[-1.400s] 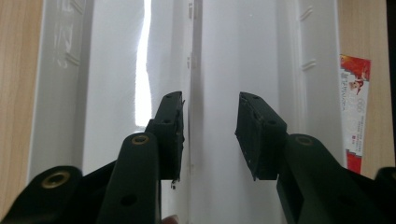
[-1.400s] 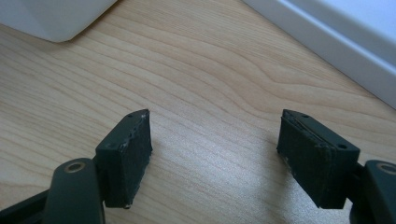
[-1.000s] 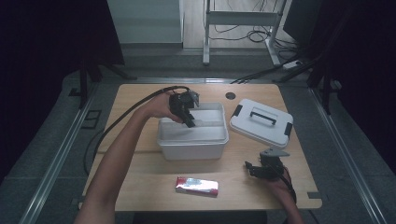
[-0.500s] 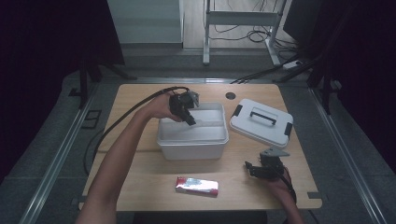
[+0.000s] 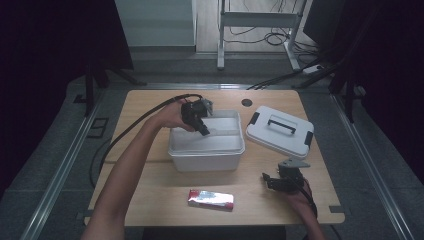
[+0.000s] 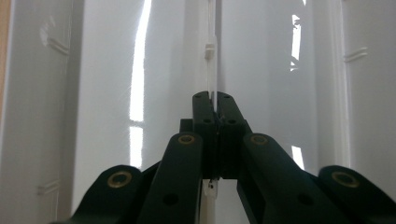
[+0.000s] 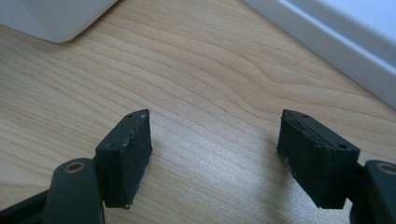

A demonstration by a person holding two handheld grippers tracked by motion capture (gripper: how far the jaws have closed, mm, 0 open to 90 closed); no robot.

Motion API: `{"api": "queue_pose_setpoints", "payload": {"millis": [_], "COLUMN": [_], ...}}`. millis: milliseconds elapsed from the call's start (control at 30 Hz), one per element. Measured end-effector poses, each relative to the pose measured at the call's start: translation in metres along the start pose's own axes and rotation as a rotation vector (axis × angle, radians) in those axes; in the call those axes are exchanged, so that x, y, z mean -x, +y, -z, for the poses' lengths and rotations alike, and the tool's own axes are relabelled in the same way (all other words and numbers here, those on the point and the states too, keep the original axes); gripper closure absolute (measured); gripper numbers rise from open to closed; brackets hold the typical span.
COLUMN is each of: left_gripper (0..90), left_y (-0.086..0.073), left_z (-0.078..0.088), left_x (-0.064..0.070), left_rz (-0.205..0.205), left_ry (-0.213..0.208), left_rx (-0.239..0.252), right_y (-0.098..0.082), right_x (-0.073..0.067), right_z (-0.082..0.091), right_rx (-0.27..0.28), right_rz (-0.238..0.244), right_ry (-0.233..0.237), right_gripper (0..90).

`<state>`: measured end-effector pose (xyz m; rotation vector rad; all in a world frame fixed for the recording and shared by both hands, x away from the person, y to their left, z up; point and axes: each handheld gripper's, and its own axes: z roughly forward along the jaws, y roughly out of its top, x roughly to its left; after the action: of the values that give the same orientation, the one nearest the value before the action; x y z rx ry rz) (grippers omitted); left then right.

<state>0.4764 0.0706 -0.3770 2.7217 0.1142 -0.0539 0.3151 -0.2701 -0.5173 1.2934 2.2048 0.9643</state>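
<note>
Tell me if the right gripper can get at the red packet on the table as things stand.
Probably yes. The right gripper rests on the table with its jaws open and nothing between them, and bare wood lies between it and the red packet. The white box stands farther back, out of the way.

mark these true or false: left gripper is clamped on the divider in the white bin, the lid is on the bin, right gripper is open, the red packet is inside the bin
1. The left gripper is shut on the thin clear plastic divider inside the white rectangular plastic bin. True.
2. The white lid with a grey handle sits on the bin. False: it lies on the light wooden table, to the right of the bin.
3. The right gripper is open over bare wood. True.
4. The red and white packet is inside the bin. False: it lies on the table in front of the bin.
</note>
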Motion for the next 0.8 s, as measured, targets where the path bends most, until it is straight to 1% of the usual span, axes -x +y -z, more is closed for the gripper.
{"api": "queue_pose_setpoints", "payload": {"millis": [33, 67, 200, 233, 267, 367, 400, 433, 467, 500, 533, 600, 667, 700, 800], "left_gripper": [88.9, 89.1, 89.5, 89.5, 89.5, 89.6, 89.6, 89.6, 89.6, 89.6, 89.7, 89.7, 89.7, 89.7, 89.8], "left_y": [0.000, 0.000, 0.000, -0.001, -0.001, -0.001, -0.001, -0.001, -0.002, -0.002, -0.002, -0.001, -0.001, -0.001, -0.002], "left_z": [0.001, 0.000, 0.000, 0.000, 0.000, 0.000, 0.000, 0.001, 0.001, 0.001, 0.002, 0.003, 0.005, 0.006, 0.010], "left_x": [-0.001, 0.000, -0.001, -0.001, -0.001, -0.001, -0.001, -0.001, -0.001, -0.001, -0.001, 0.000, 0.000, 0.000, 0.000], "left_rz": [-0.007, 0.004, -0.004, 0.009, 0.010, -0.003, 0.007, -0.002, -0.004, 0.003, -0.012, -0.005, -0.006, -0.013, -0.005], "left_ry": [-0.001, -0.004, -0.009, -0.010, -0.009, -0.006, -0.006, -0.005, -0.003, -0.003, -0.001, -0.001, -0.001, -0.002, 0.003], "left_rx": [-0.007, 0.003, 0.000, 0.013, 0.017, 0.010, 0.019, 0.009, 0.010, 0.023, 0.016, 0.036, 0.043, 0.045, 0.066], "right_y": [0.000, 0.000, 0.000, 0.000, 0.000, 0.000, 0.000, 0.000, 0.000, 0.000, 0.000, 0.000, 0.000, 0.000, 0.000], "right_x": [0.000, 0.000, 0.000, 0.000, 0.000, 0.000, 0.000, 0.000, 0.000, 0.000, 0.000, 0.000, 0.000, 0.000, 0.000], "right_z": [0.000, 0.000, 0.000, 0.000, 0.000, 0.000, 0.000, 0.000, 0.000, 0.000, 0.000, 0.000, 0.000, 0.000, 0.000], "right_rx": [0.000, 0.000, 0.000, 0.000, 0.000, 0.000, 0.000, 0.000, 0.000, 0.000, 0.000, 0.001, 0.000, 0.000, 0.000], "right_rz": [0.000, 0.000, 0.000, 0.000, 0.000, 0.000, 0.000, 0.000, 0.001, 0.000, 0.000, 0.001, 0.000, 0.000, 0.000], "right_ry": [0.000, 0.000, 0.000, 0.000, 0.000, 0.000, 0.000, 0.000, 0.000, 0.000, 0.000, 0.000, 0.000, 0.000, 0.000], "right_gripper": [25.4, 25.4, 25.4, 25.4, 25.3, 25.3, 25.3, 25.3, 25.4, 25.4, 25.3, 25.4, 25.3, 25.3, 25.4]}}
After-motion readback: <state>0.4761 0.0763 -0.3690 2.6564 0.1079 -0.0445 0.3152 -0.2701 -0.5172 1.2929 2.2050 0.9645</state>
